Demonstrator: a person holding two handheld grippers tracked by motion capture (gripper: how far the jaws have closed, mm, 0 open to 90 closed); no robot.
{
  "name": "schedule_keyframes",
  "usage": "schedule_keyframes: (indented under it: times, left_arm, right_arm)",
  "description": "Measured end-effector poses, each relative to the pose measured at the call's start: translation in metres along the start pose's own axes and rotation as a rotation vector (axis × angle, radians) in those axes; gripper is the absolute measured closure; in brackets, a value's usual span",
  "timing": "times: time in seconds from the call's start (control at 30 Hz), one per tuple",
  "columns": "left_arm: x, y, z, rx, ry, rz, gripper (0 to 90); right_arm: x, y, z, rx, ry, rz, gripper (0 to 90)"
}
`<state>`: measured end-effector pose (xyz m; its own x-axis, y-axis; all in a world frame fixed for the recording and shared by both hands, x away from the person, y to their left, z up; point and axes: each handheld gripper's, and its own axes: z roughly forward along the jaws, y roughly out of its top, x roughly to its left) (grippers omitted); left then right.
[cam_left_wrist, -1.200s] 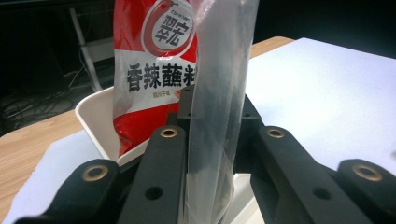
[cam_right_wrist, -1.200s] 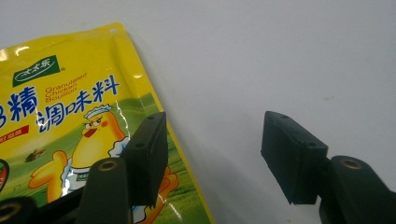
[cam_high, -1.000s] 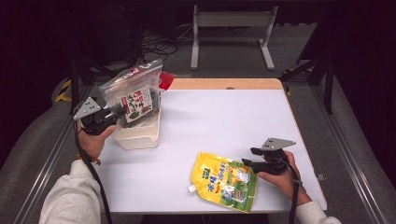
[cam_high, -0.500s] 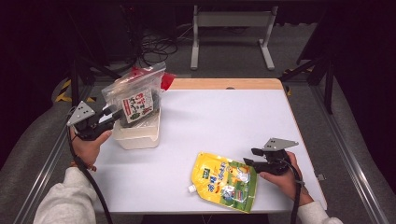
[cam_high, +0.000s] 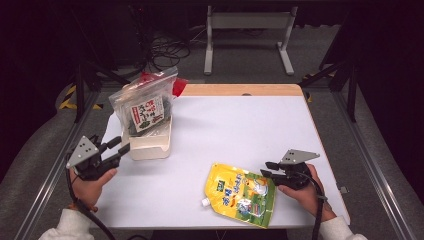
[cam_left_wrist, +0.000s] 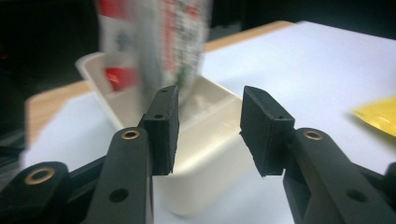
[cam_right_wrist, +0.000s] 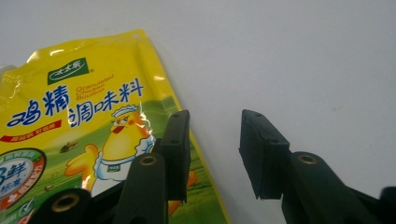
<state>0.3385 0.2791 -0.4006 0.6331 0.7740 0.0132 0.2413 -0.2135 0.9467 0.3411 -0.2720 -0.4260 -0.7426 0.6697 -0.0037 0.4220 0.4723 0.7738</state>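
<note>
White worktop, bearing everything. Cream bin at far left, clear seaweed bag standing upright inside it. Yellow bouillon pouch flat near the front edge, long axis running diagonally from spout cap at near left toward the far right corner. Right gripper just beside the pouch's far right corner, fingers part spread and just closing, straddling that edge without pressing it. Left gripper well apart from the pouch, at the bin's near corner, fingers spread and just opening, nothing held. Right hand clearly nearer.
</note>
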Motion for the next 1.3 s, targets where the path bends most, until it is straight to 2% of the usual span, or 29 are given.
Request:
schedule_keyframes:
  times: [0.07, 0.1, 0.2, 0.23, 0.27, 0.33, 0.4, 0.47, 0.57, 0.6, 0.63, 0.67, 0.7, 0.73, 0.8, 0.9, 1.0, 1.07, 1.13, 1.17, 1.2, 1.3]
  left_arm:
    - [-0.018, -0.007, 0.003, 0.046, -0.054, 0.002, 56.2]
    - [-0.028, -0.012, 0.007, 0.077, -0.097, 0.013, 56.2]
    - [-0.063, -0.029, 0.022, 0.194, -0.231, 0.006, 57.5]
    - [-0.074, -0.032, 0.025, 0.236, -0.261, 0.037, 57.8]
    - [-0.083, -0.034, 0.028, 0.264, -0.28, 0.052, 59.5]
    - [-0.101, -0.036, 0.034, 0.293, -0.359, 0.076, 61.6]
    - [-0.113, -0.037, 0.04, 0.309, -0.424, 0.087, 65.8]
    - [-0.122, -0.038, 0.045, 0.333, -0.481, 0.107, 72.6]
    - [-0.136, -0.037, 0.055, 0.364, -0.542, 0.137, 87.1]
    - [-0.141, -0.037, 0.059, 0.371, -0.573, 0.123, 90.0]
    - [-0.146, -0.037, 0.062, 0.386, -0.604, 0.141, 90.0]
    - [-0.151, -0.037, 0.063, 0.396, -0.62, 0.167, 90.0]
    - [-0.158, -0.038, 0.065, 0.407, -0.639, 0.177, 90.0]
    - [-0.158, -0.038, 0.065, 0.407, -0.639, 0.177, 90.0]
    - [-0.171, -0.037, 0.073, 0.426, -0.665, 0.208, 90.0]
    - [-0.182, -0.036, 0.083, 0.436, -0.666, 0.238, 89.4]
    - [-0.187, -0.036, 0.09, 0.447, -0.647, 0.256, 87.9]
    - [-0.188, -0.035, 0.095, 0.441, -0.604, 0.242, 87.0]
    - [-0.185, -0.034, 0.098, 0.442, -0.594, 0.233, 85.9]
    - [-0.183, -0.034, 0.099, 0.44, -0.574, 0.228, 85.4]
    - [-0.18, -0.034, 0.101, 0.428, -0.559, 0.199, 84.9]
    - [-0.173, -0.033, 0.107, 0.421, -0.538, 0.161, 82.4]
  right_arm:
    - [0.003, -0.001, 0.0, 0.01, 0.002, -0.013, 63.9]
    - [0.005, -0.002, -0.001, 0.014, 0.002, -0.016, 65.4]
    - [0.009, -0.005, -0.004, 0.027, 0.005, -0.023, 69.8]
    - [0.01, -0.006, -0.005, 0.026, 0.01, -0.026, 72.2]
    - [0.012, -0.007, -0.007, 0.024, 0.018, -0.03, 75.0]
    - [0.013, -0.01, -0.009, 0.028, 0.03, -0.032, 76.8]
    - [0.016, -0.014, -0.011, 0.048, 0.028, -0.052, 79.4]
    - [0.016, -0.017, -0.012, 0.057, 0.023, -0.053, 78.9]
    - [0.014, -0.021, -0.013, 0.072, 0.001, -0.058, 81.8]
    - [0.013, -0.021, -0.014, 0.067, -0.003, -0.057, 83.7]
    - [0.011, -0.022, -0.015, 0.064, -0.005, -0.049, 85.8]
    - [0.01, -0.023, -0.015, 0.069, -0.008, -0.042, 87.2]
    - [0.009, -0.025, -0.015, 0.073, -0.003, -0.037, 87.4]
    - [0.009, -0.027, -0.014, 0.081, 0.003, -0.038, 87.8]
    - [0.009, -0.029, -0.012, 0.096, -0.007, -0.046, 87.6]
    - [0.008, -0.029, -0.011, 0.099, -0.025, -0.05, 86.2]
    - [0.007, -0.029, -0.01, 0.099, -0.033, -0.054, 87.0]
    - [0.008, -0.03, -0.008, 0.104, -0.026, -0.062, 89.7]
    - [0.009, -0.031, -0.008, 0.098, -0.017, -0.055, 89.8]
    - [0.009, -0.03, -0.009, 0.097, -0.007, -0.056, 89.8]
    - [0.009, -0.03, -0.009, 0.097, 0.005, -0.056, 89.8]
    - [0.011, -0.03, -0.009, 0.106, 0.011, -0.065, 89.9]
